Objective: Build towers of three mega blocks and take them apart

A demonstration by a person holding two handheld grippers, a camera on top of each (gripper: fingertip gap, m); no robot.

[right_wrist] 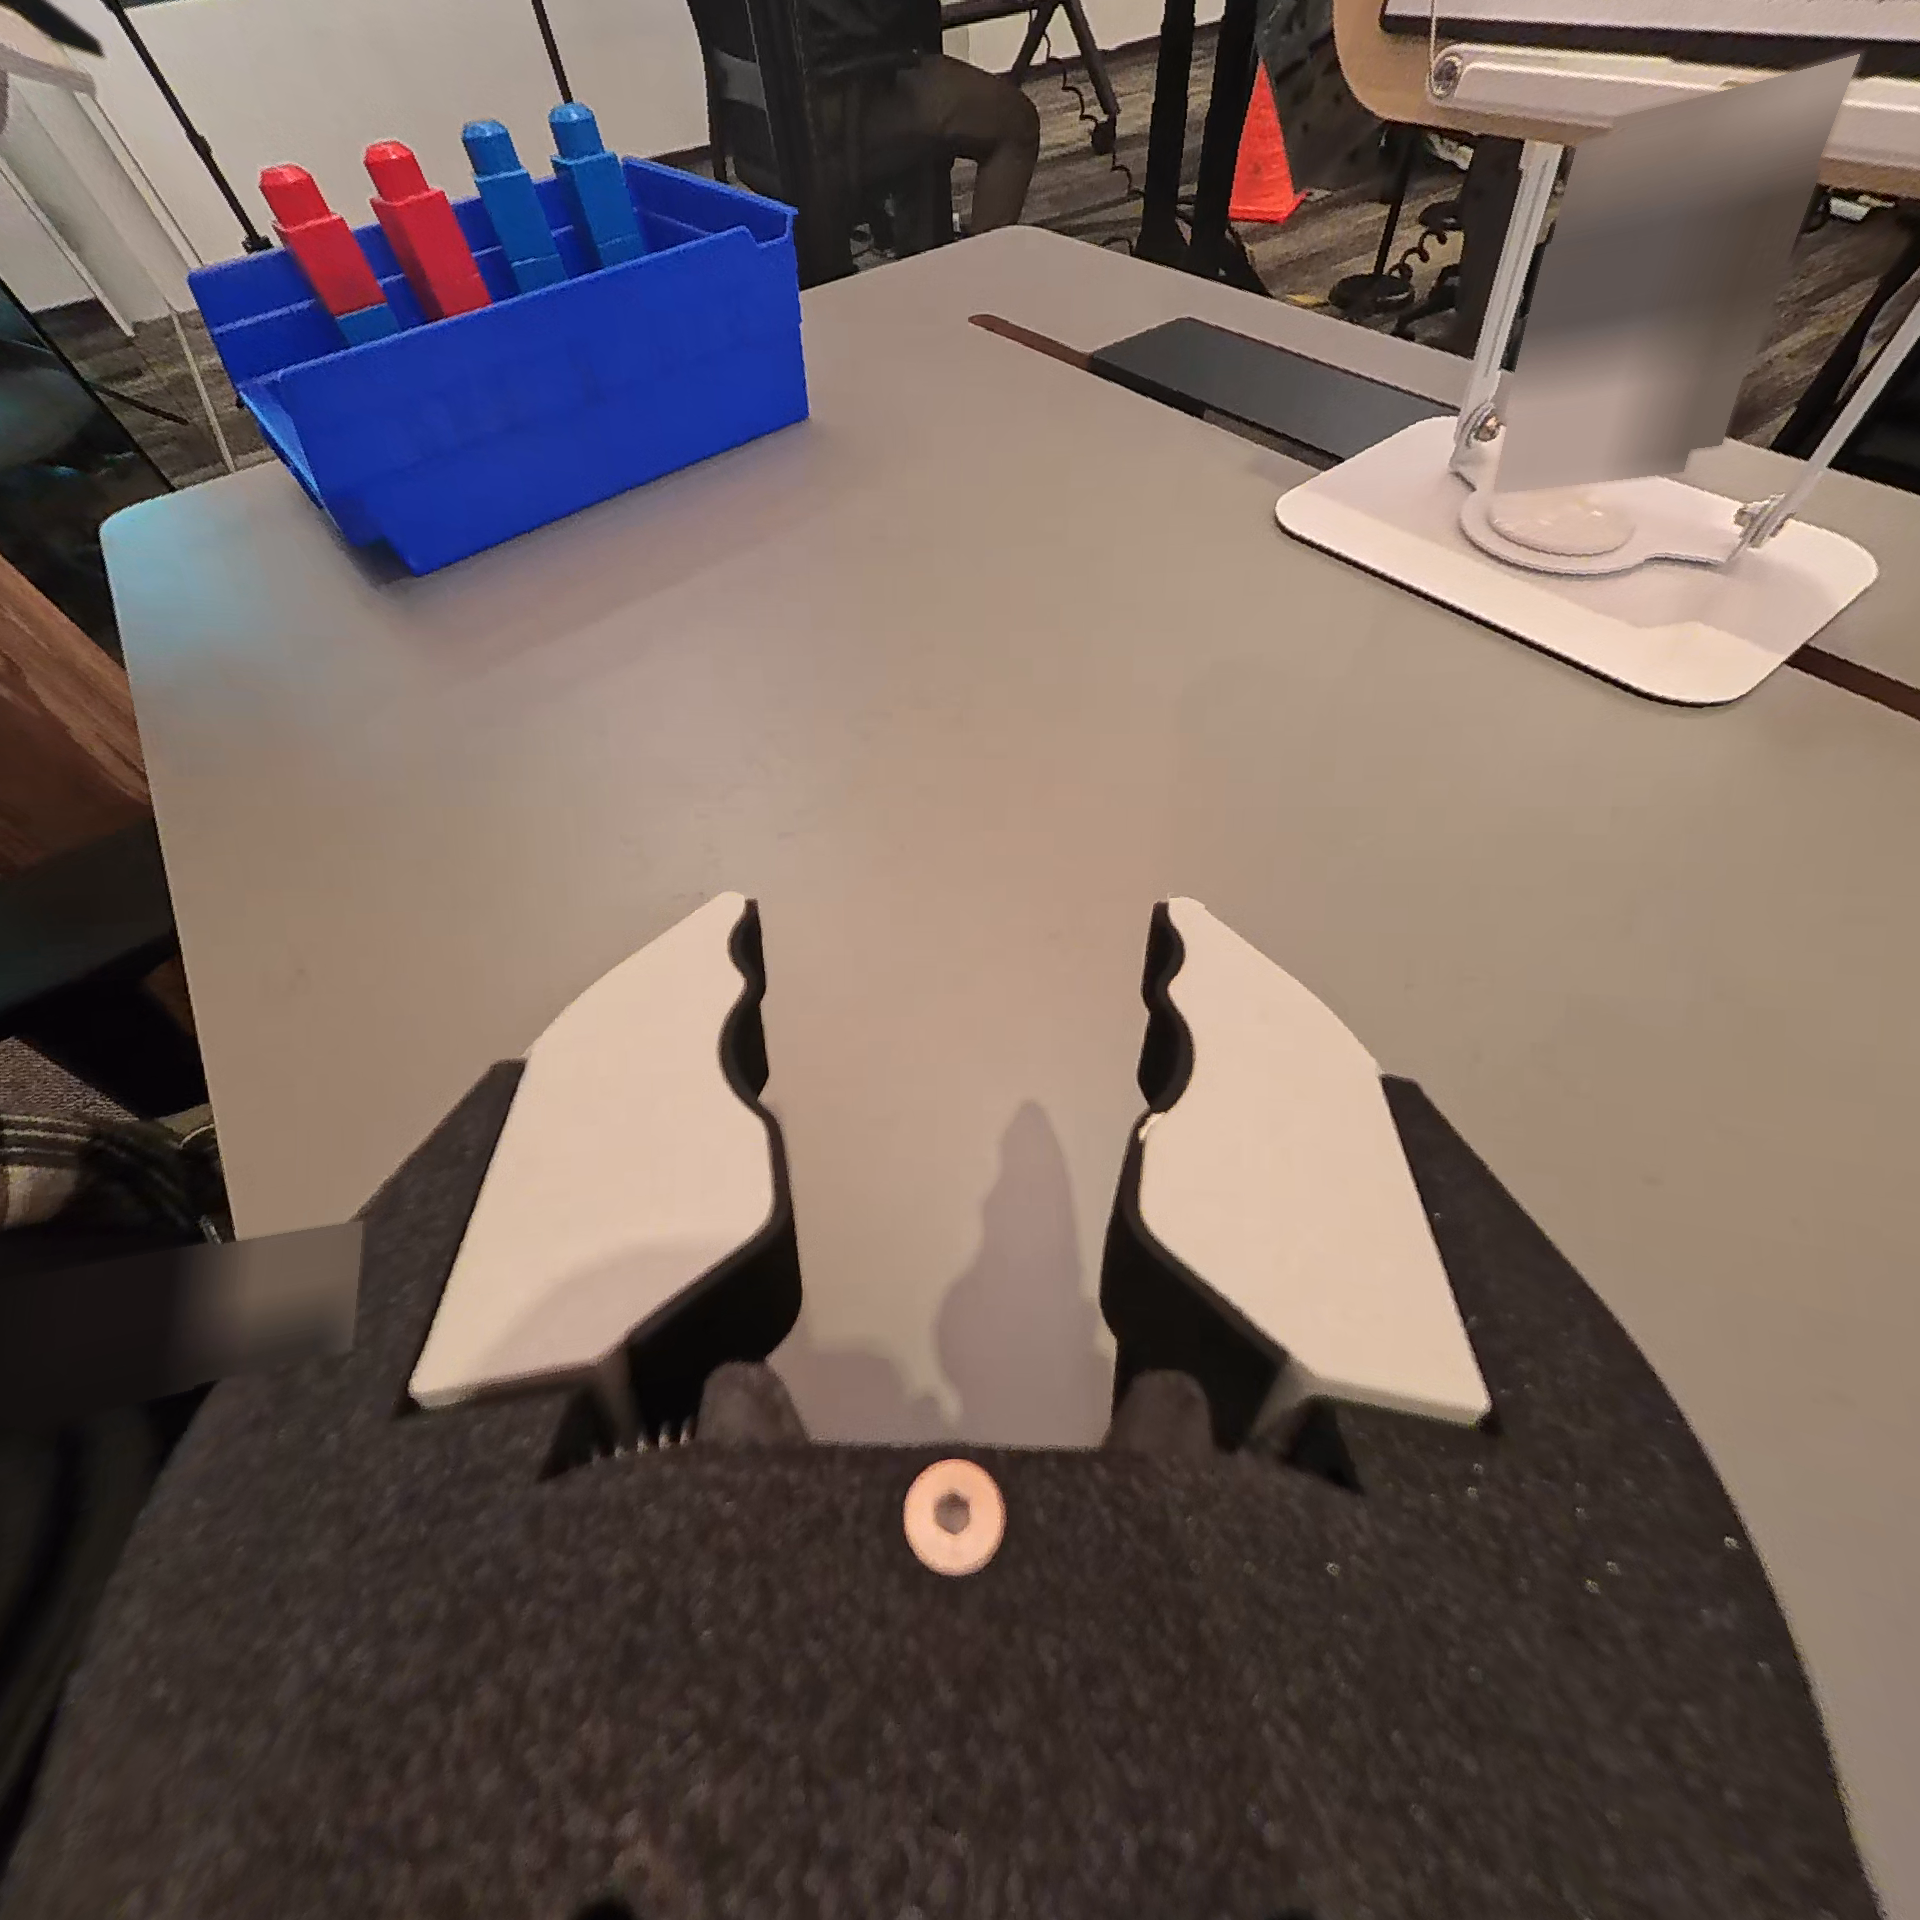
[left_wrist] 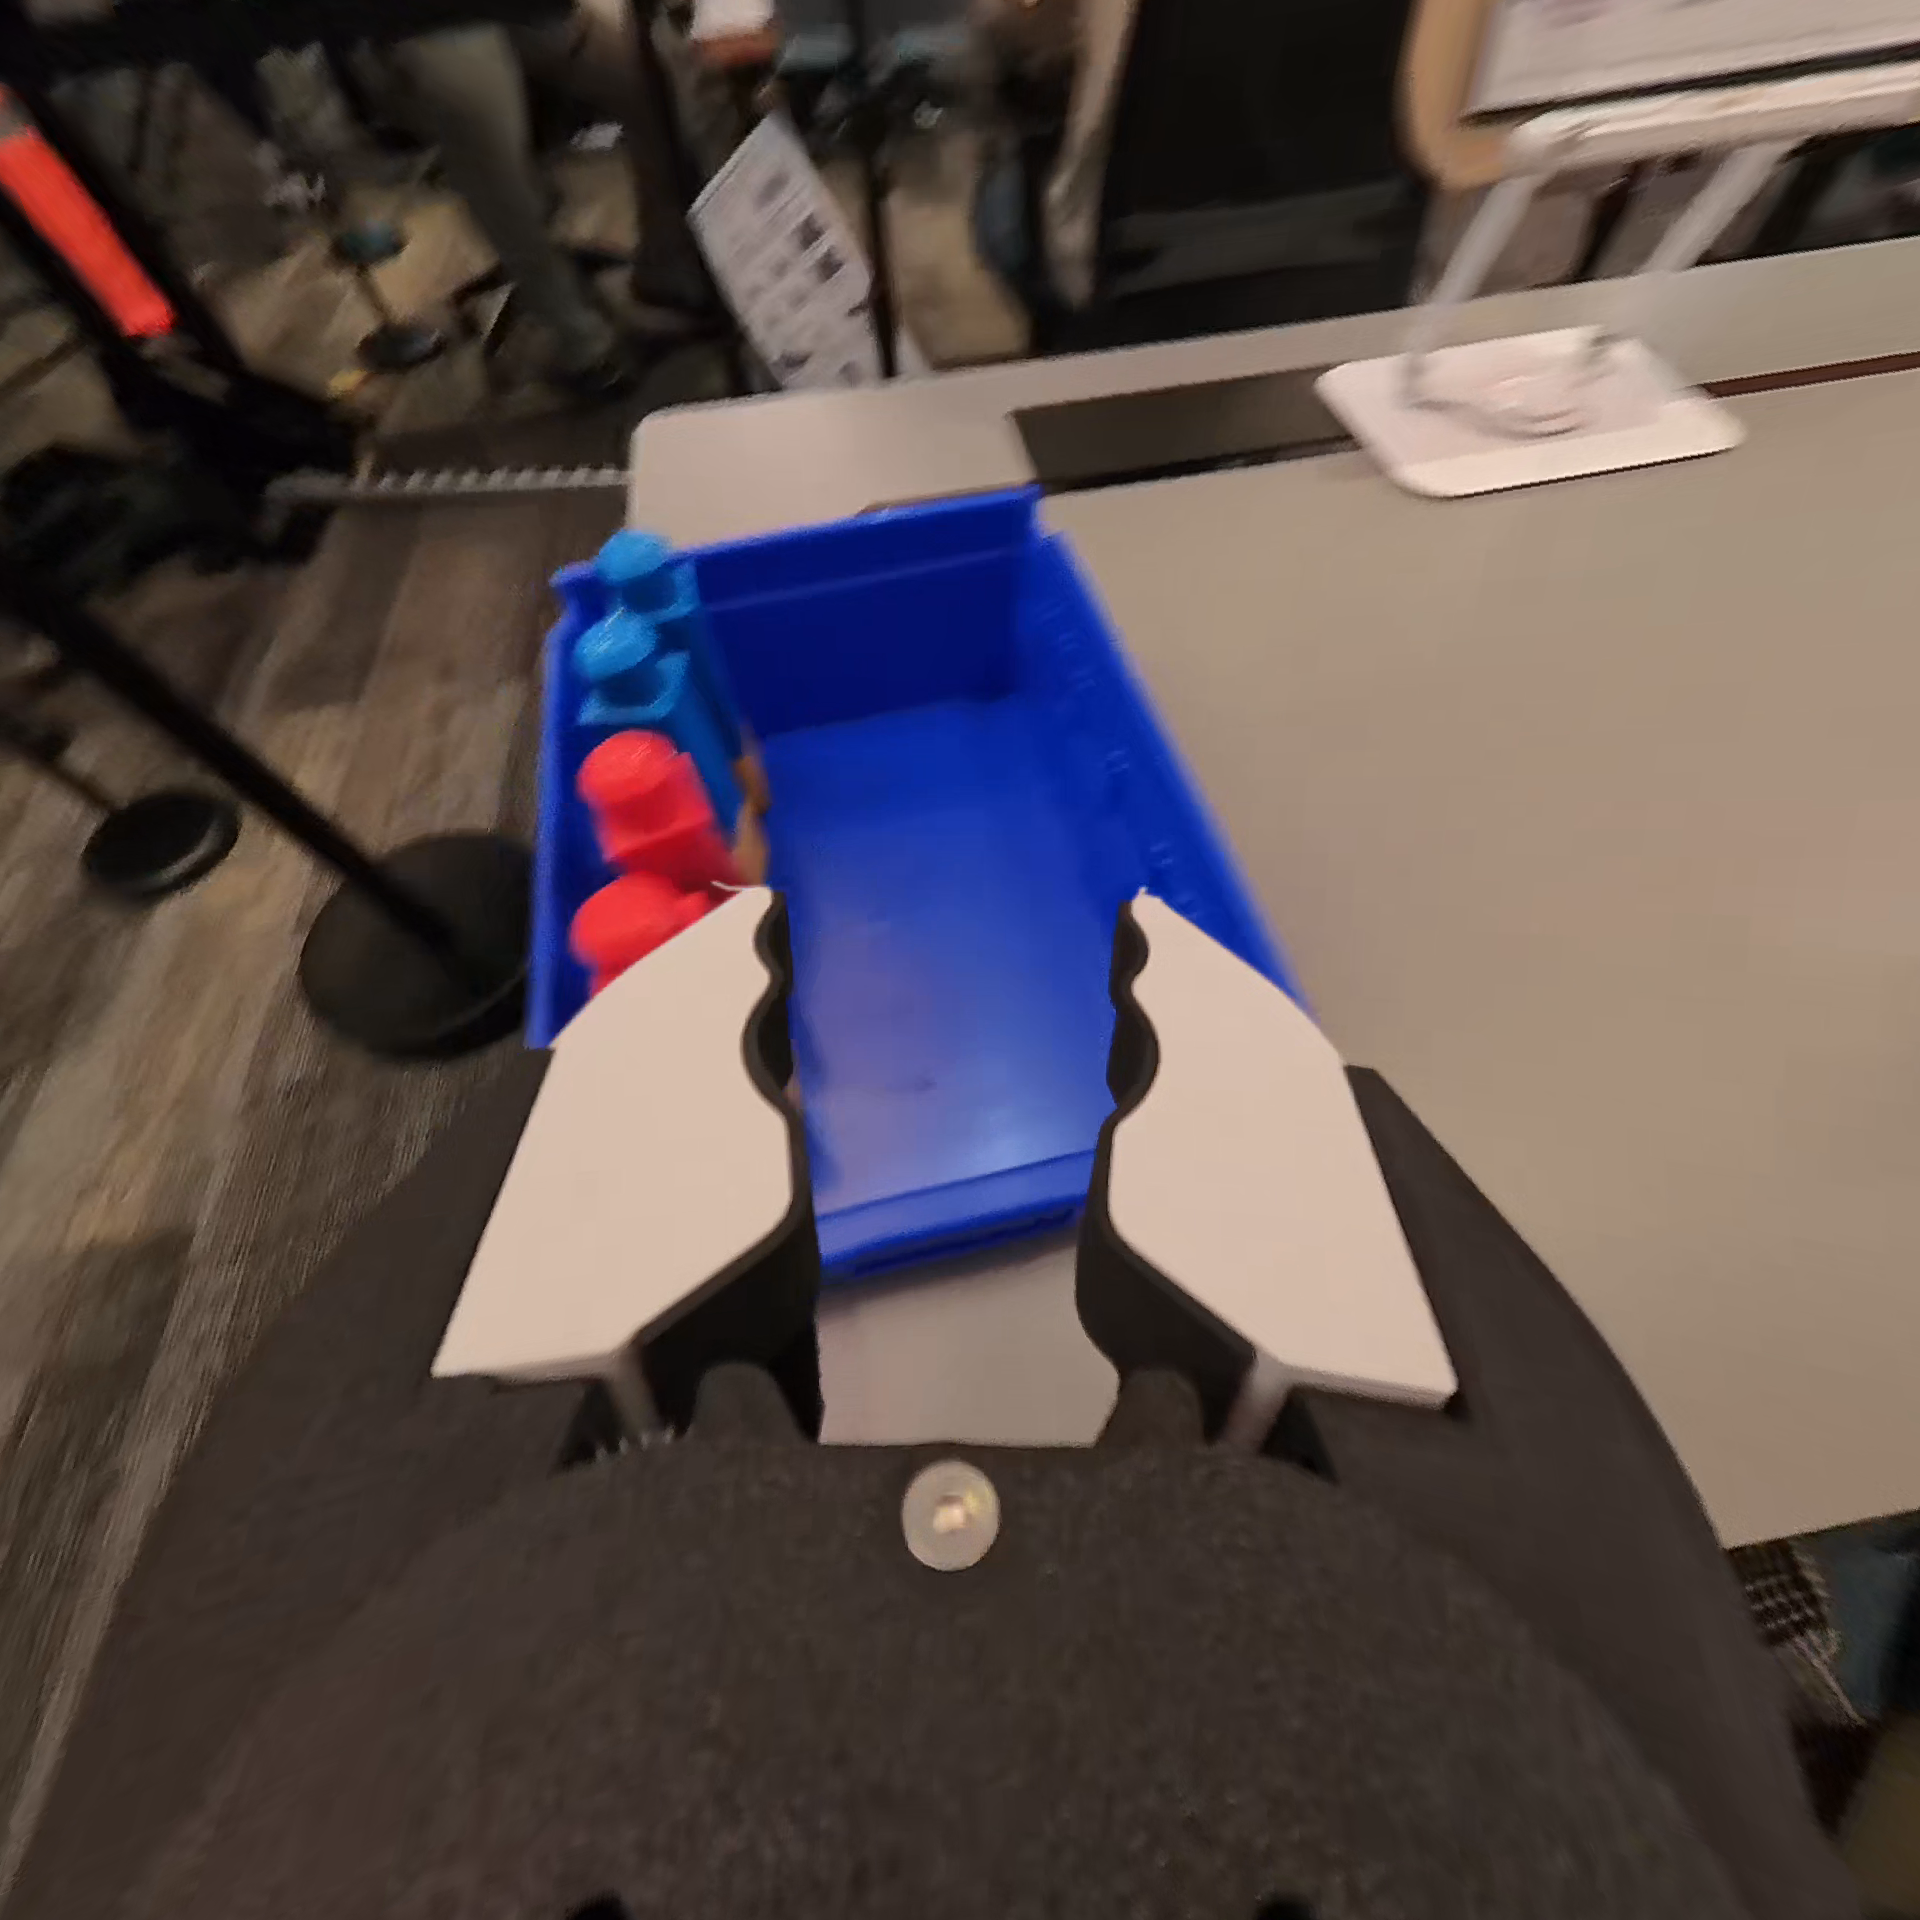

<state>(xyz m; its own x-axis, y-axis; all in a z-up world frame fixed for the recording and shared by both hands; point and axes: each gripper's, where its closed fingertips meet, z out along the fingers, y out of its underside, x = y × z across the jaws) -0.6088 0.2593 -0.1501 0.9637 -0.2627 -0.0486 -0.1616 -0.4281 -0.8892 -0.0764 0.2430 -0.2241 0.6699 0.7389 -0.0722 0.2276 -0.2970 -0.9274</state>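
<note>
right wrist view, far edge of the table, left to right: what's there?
Blue plastic bin holding red and blue block stacks → flat black rectangular panel set in the grey table → white stand base plate.

The left gripper (left_wrist: 951, 904) hangs with jaws apart over a blue bin (left_wrist: 1091, 665) at frame centre. Along the bin's left wall stand two red blocks (left_wrist: 639, 790) and two blue blocks (left_wrist: 629, 623), blurred.
</note>
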